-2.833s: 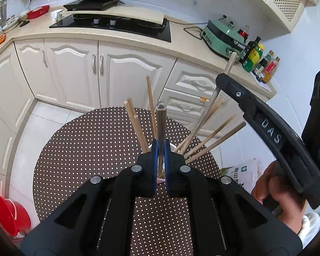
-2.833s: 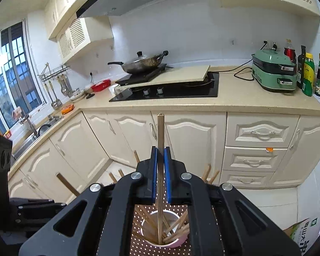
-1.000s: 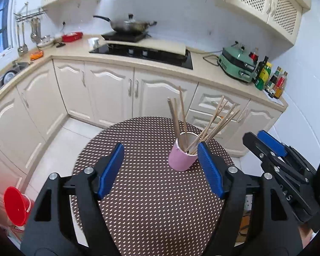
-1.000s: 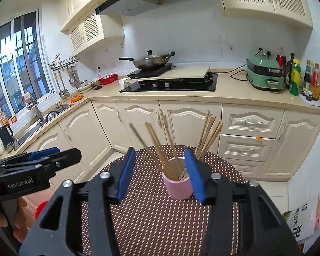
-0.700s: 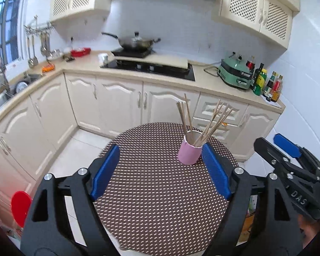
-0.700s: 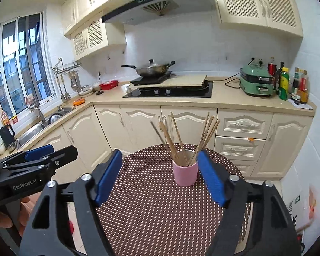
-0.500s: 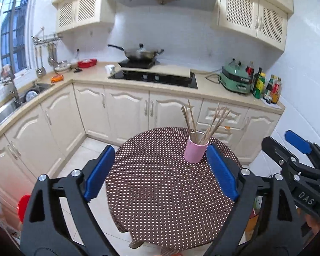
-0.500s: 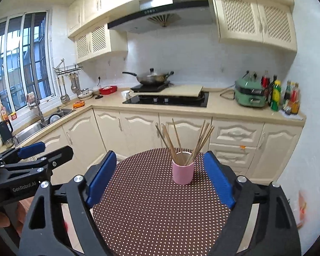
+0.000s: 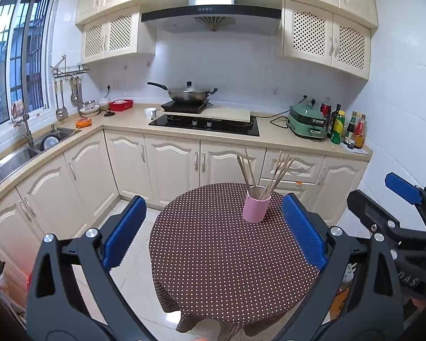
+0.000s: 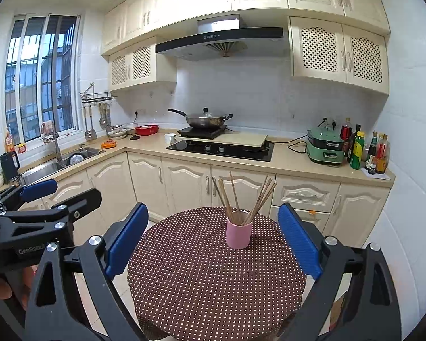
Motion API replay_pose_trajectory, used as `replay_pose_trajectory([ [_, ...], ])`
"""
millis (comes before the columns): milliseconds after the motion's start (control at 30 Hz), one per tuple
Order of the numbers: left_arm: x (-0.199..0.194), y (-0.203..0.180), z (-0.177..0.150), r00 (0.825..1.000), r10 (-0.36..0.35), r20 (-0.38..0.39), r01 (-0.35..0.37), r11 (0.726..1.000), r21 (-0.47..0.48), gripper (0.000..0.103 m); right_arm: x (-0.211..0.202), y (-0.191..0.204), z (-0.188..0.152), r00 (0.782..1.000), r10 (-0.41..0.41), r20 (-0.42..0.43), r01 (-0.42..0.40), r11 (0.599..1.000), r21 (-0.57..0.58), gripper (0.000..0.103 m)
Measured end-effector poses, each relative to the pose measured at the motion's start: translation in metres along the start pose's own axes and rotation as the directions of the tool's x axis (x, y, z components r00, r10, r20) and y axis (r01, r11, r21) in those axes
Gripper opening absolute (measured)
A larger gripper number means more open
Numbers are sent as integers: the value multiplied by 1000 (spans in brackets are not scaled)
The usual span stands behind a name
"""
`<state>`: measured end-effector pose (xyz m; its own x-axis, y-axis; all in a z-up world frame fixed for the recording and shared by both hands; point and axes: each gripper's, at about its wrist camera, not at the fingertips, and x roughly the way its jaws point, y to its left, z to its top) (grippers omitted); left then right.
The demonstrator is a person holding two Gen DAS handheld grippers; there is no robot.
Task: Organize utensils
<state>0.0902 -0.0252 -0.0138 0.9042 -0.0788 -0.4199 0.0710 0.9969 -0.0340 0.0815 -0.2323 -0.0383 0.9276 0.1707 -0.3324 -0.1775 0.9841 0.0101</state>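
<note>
A: What writing are you reading, going from the left?

B: In the right wrist view my left gripper [image 10: 39, 194] is showing white letters, "GenRobo", the rest cut off. In the left wrist view my right gripper [image 9: 386, 190] is carrying letters that seem to read "DAS", upside down and partly hidden.

A: And how are your fingers standing?

B: Both pairs are spreading wide and holding nothing. The blue ribbed pads [image 9: 124, 231] are framing the round worktop [image 9: 213, 255], which is wearing a brown cloth with white dots.

A: Where are the utensils?

B: The wooden chopsticks [image 10: 242, 196] are fanning out of a smooth pink cup [image 10: 238, 233] that is standing upright toward the far side of the worktop, well apart from my fingers.

A: Is one view showing more?

B: The right wrist view is showing a black kettle [image 10: 9, 162] at the far left; the other is cutting it off.
</note>
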Motion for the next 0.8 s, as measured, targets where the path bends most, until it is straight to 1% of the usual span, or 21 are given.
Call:
replay_pose_trajectory([
  [167,-8,-8,-3,999,33,24,-33,999,17,95,-5,-2,-3,1000,9,-2,-9,1000,4,90],
  [367,-9,-9,-4,998,46,31,-46,999,13,95,-6,-1,-3,1000,24,-1,-24,1000,5,90],
  [800,-10,-10,-8,997,74,24,-75,997,25,95,-6,-1,-6,999,37,-17,-37,999,13,91],
])
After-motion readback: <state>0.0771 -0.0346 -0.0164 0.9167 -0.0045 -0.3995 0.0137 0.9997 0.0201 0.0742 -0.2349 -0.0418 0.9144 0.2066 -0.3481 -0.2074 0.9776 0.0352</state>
